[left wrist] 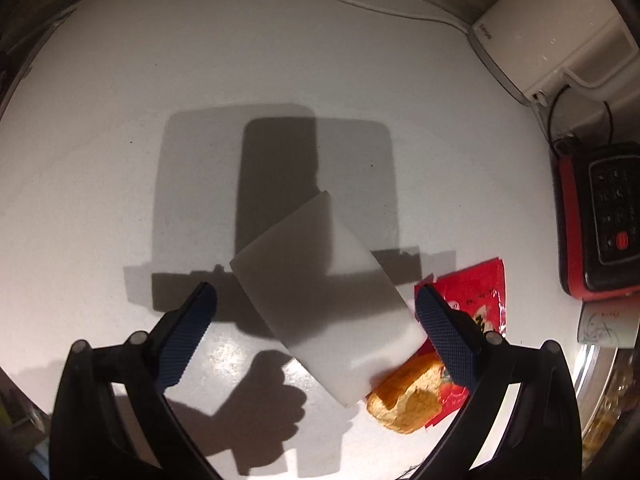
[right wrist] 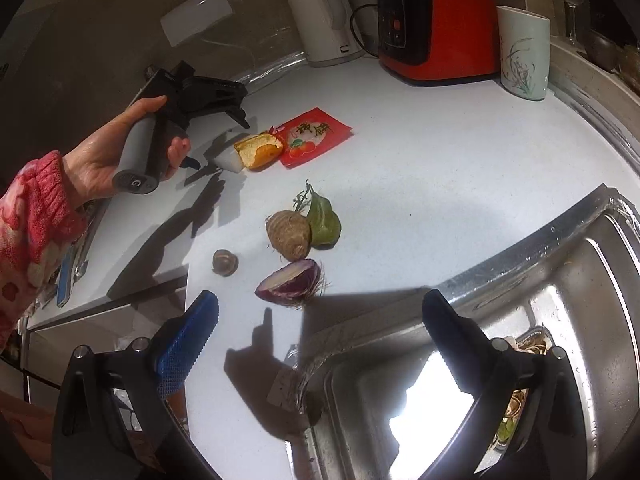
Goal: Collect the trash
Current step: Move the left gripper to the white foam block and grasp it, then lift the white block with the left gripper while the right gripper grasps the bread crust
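Left wrist view: the left gripper [left wrist: 316,304] hangs over a white counter [left wrist: 120,120] with its blue-padded fingers [left wrist: 188,332] spread wide and grasping nothing; between them lies a white rectangular block [left wrist: 320,300], tilted, its lower corner touching an orange peel [left wrist: 408,400] at about 5 o'clock; the peel lies on a red snack wrapper [left wrist: 476,296] that extends behind the right-hand finger; a white appliance [left wrist: 552,32] stands at 1 o'clock and a red-and-black appliance [left wrist: 600,220] at 3 o'clock.

Right wrist view: the right gripper [right wrist: 320,312] is likewise released, fingers apart and empty, hovering over the counter edge and a steel sink [right wrist: 560,280] at 4 o'clock; the person's left hand [right wrist: 104,148], in a pink sleeve, holds the left gripper [right wrist: 224,120] at 10 o'clock, just beside the white block [right wrist: 230,162], the peel [right wrist: 258,150] and the wrapper [right wrist: 316,136] at 11 o'clock.

At centre lie a brown taro-like root [right wrist: 289,234] touching a green leaf scrap [right wrist: 325,224]; a halved red onion [right wrist: 292,282] sits just below them; a small mushroom [right wrist: 225,262] lies apart at their 9 o'clock; a pale cup [right wrist: 522,52] stands at 1 o'clock beside the red appliance [right wrist: 436,24].
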Motion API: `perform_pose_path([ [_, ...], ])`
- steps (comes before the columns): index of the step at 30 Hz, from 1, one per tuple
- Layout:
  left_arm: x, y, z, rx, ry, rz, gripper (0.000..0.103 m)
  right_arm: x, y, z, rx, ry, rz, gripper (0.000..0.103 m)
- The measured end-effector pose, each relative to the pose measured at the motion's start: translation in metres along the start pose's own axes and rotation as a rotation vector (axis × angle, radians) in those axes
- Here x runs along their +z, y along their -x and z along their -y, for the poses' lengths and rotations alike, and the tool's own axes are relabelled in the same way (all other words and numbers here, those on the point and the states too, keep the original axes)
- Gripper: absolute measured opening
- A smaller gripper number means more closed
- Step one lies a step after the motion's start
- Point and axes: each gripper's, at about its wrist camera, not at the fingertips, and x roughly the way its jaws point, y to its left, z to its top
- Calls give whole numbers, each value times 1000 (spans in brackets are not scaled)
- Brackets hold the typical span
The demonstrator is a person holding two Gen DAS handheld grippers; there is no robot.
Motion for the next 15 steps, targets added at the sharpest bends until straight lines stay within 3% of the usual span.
perform_pose_path([
  [5,2,-11,6,49,88,-9,95,11,-8,18,44,10,-4,101],
  [11,-5,-13,16,95,57,24,94,25,-9,30,31,46,21,101],
  [12,-7,-11,16,101,52,32,92,27,-8,31,35,46,29,101],
  [14,-11,-6,16,114,39,67,72,32,-9,33,50,44,38,101],
  [15,-12,-5,16,98,23,73,72,35,-11,33,53,46,40,101],
])
